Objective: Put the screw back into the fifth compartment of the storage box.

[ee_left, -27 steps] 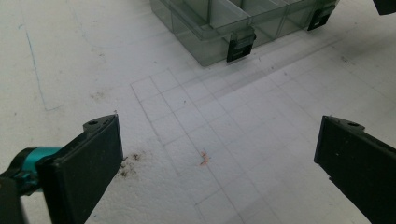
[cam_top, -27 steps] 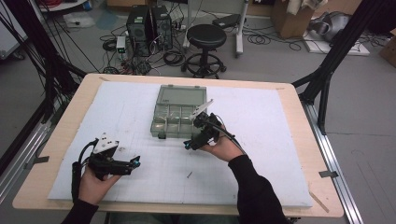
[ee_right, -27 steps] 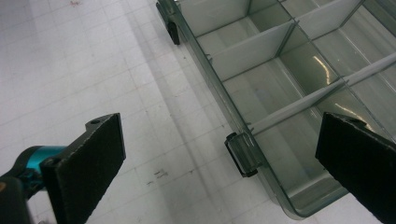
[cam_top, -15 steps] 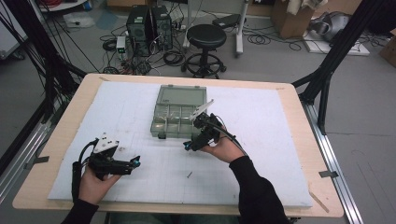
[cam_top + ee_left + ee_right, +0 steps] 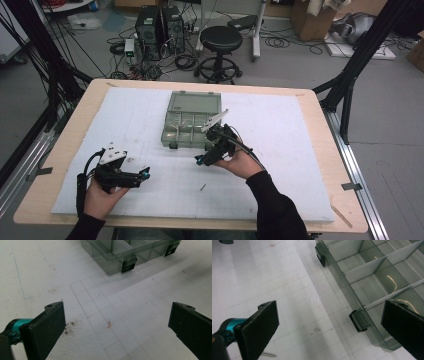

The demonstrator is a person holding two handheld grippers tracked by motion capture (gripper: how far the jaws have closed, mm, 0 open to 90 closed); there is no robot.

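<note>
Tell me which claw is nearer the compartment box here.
Right. The right claw hangs open just off the compartment box's front right corner, one latch showing between its jaws. The left claw sits open farther off, toward the table's near left.

Sat on a white foam sheet (image 5: 300,150) covering the wooden table (image 5: 65,150): an open compartment box (image 5: 192,125), at the middle and toward the far side, lid laid back behind its tray. Held just beside the box's near right corner: the right gripper (image 5: 200,161), jaws spread wide, nothing between them, box latch (image 5: 359,321) lying ahead between them. Lay on the sheet nearer the person, before that gripper: a small screw (image 5: 202,187). Hovered well to the left, near the table's front edge: the left gripper (image 5: 145,173), jaws likewise apart, box ahead of it. Stood on the floor beyond the table: a stool (image 5: 220,40).
</note>
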